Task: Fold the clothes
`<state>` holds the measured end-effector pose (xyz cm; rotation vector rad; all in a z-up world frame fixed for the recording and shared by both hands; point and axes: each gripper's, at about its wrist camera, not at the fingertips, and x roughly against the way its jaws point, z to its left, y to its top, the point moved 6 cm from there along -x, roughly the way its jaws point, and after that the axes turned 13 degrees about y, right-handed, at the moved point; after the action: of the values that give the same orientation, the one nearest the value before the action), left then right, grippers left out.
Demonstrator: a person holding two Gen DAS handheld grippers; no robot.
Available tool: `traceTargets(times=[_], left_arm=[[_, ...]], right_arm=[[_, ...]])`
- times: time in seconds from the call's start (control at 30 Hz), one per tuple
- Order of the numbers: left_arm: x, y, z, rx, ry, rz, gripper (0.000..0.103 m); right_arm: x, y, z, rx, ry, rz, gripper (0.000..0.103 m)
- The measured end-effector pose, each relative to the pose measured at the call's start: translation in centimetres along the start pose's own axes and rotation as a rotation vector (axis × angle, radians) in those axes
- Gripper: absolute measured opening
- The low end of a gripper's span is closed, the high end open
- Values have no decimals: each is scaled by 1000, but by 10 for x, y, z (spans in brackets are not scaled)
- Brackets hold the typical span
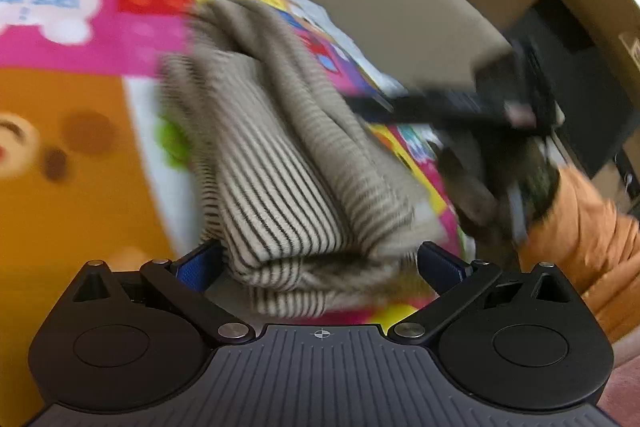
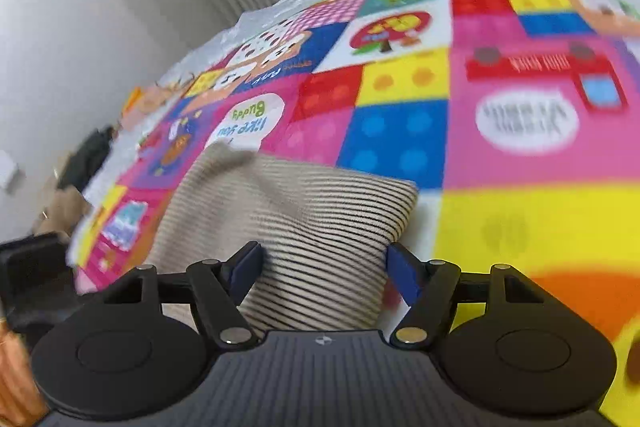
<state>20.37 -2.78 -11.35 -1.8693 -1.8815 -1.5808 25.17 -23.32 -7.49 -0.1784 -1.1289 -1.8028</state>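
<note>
Lying folded on the colourful patchwork mat [image 1: 60, 167], the striped beige garment [image 1: 280, 155] fills the middle of the left wrist view as a thick, layered bundle that runs from the upper centre down to the lower middle of the frame. Its near folded edge sits right between the two blue pads of the left gripper [image 1: 318, 263], whose jaws stand wide; the left pad appears to touch the cloth's edge, the right pad shows a small gap, and the pads do not pinch it. This gripper tilts downward over the mat.

At the right of that same view, the right gripper [image 1: 460, 107] reaches in from the right edge as a dark, motion-blurred shape, its fingers pointing toward the garment's right side. It is carried by a hand in a dark glove [image 1: 500, 187], with an orange sleeve [image 1: 592, 247] trailing to the lower right.

In the right wrist view the right gripper [image 2: 324, 271] also angles down at the mat [image 2: 400, 131]. The garment [image 2: 288, 219] lies in the lower centre, its folded corner toward the middle right and a raised flap at the upper left. The jaws are partly spread, with the striped cloth between the blue pads; the left pad meets the fabric, while a narrow gap shows at the right pad. A pale wall [image 2: 60, 27] fills the upper left.
</note>
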Motion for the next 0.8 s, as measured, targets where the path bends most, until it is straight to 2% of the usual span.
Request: traceTargets(times=[0.13,0.2,0.3,0.43,0.53,0.6,0.63,0.7,0.73,0.8], left_arm=[[-10,-10,-31,30,-26,-9,103],[-9,-13,-40,17,2,-8,103],[7,-16,-37,22,72,-21,103],[52,-14,-15,105,141,-152,103],[81,-11,4,194,210,-265,102],[89,-8,12,218,245,-303,98],[91,-6,15,223,261,-312,91],[88,-2,17,220,287,-304,81],[83,-3,14,209,296,-297,80],[76,-6,10,189,306,-289,80]], right_arm=[[-19,17,14,209,-114,12,74],[-13,22,26,318,-163,-22,75],[16,21,53,407,-167,-107,78],[58,-13,96,558,-140,-209,85],[57,-61,126,720,-116,-175,86],[42,-89,136,785,-120,-129,86],[33,-101,139,806,-128,-109,83],[23,-105,135,766,-111,-88,32],[23,-100,133,722,-95,-89,30],[31,-84,133,647,-66,-133,17]])
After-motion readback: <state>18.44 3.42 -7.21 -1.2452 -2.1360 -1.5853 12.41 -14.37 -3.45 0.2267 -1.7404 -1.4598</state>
